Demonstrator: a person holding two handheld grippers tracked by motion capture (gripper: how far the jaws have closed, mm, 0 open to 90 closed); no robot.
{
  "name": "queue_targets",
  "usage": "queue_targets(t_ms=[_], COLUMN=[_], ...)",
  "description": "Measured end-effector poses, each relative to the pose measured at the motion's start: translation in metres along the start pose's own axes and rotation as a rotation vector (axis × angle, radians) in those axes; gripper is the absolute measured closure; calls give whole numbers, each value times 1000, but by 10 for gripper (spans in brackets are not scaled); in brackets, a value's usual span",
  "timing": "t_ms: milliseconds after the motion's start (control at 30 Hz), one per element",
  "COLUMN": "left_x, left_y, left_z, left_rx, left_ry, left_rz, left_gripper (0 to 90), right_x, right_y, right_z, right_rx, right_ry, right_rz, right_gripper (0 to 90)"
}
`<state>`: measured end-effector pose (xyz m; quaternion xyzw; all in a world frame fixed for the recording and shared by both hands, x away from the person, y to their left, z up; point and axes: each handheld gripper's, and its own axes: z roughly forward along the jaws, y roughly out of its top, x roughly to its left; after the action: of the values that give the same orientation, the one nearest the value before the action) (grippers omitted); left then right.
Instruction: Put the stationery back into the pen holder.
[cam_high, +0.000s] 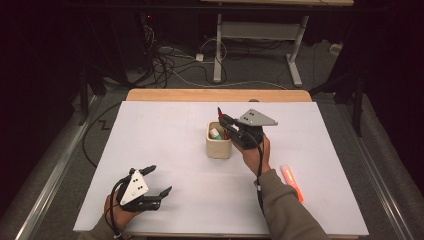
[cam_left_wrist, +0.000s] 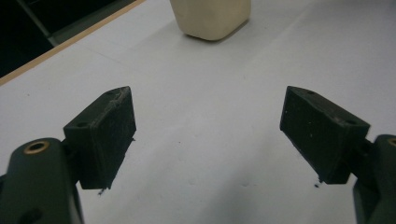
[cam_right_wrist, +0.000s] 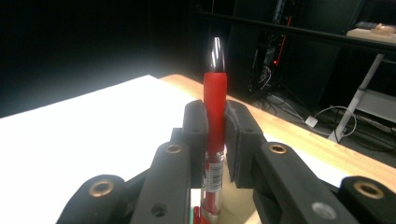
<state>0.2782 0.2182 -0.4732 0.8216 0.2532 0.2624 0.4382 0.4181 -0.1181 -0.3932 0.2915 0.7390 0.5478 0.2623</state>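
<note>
Your right gripper (cam_high: 223, 120) clamps 1 red pen (cam_right_wrist: 215, 126) upright, its lower end over the cream cup (cam_high: 219, 142) at mid-table | your left gripper (cam_high: 159, 181) rests near the table's (cam_high: 165, 145) front edge, jaws wide, nothing between them | 1 orange highlighter (cam_high: 292, 182) lies flat right of your forearm.

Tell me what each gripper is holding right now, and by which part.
The right gripper clamps a red pen by its middle, over the beige cup. The left gripper is open and holds nothing.
</note>
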Motion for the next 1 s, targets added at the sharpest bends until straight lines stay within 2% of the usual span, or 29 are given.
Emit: queue_targets(t_ms=[633,933,1000], left_x=[-2,-3,-3], left_y=[2,2,2], left_z=[-2,-2,-1], left_rx=[6,8,8], left_ry=[3,-2,-2], left_rz=[20,26,27], left_gripper=[191,203,202], right_x=[0,0,0], right_y=[-15,-17,-17], right_z=[-11,-13,-13], right_rx=[42,41,47], right_ry=[-13,-18,-17], right_rz=[1,-10,-10], right_gripper=[798,788,741])
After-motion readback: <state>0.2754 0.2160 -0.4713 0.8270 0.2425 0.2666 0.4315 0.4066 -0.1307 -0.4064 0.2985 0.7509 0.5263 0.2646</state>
